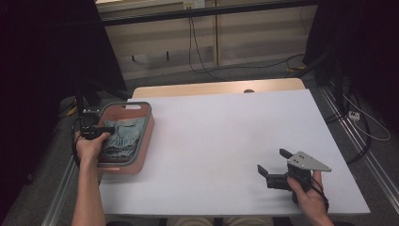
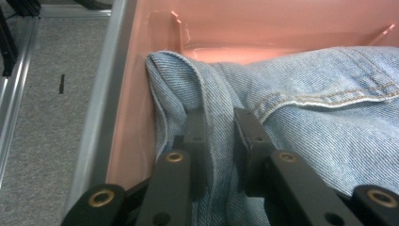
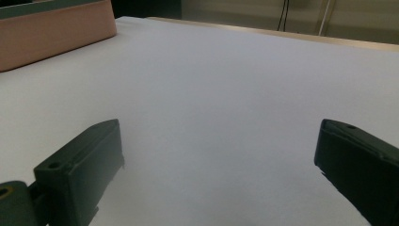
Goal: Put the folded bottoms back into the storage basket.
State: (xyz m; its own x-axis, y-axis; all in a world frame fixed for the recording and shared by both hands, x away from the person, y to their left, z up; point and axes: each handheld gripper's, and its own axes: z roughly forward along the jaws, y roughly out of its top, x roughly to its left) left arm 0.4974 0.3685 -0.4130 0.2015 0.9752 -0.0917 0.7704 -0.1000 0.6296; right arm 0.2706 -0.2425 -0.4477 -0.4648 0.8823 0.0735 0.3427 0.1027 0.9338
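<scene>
A pink basket (image 1: 147,123) with a grey rim stands at the table's left edge, and folded light-blue jeans (image 1: 123,136) lie in it. My left gripper (image 1: 109,129) reaches into the basket from the left. In the left gripper view its jaws (image 2: 219,117) are shut on a raised fold of the jeans (image 2: 320,108) close to the basket's pink wall (image 2: 127,117). My right gripper (image 1: 271,160) rests low over the white table top near the front right. Its jaws stand wide apart (image 3: 219,136) with nothing between them.
The white table (image 1: 226,127) stretches between the basket and the right gripper. A wooden strip (image 1: 216,88) runs along its far edge. The basket's side (image 3: 51,30) lies far off in the right gripper view. Cables trail on the floor behind and to the right.
</scene>
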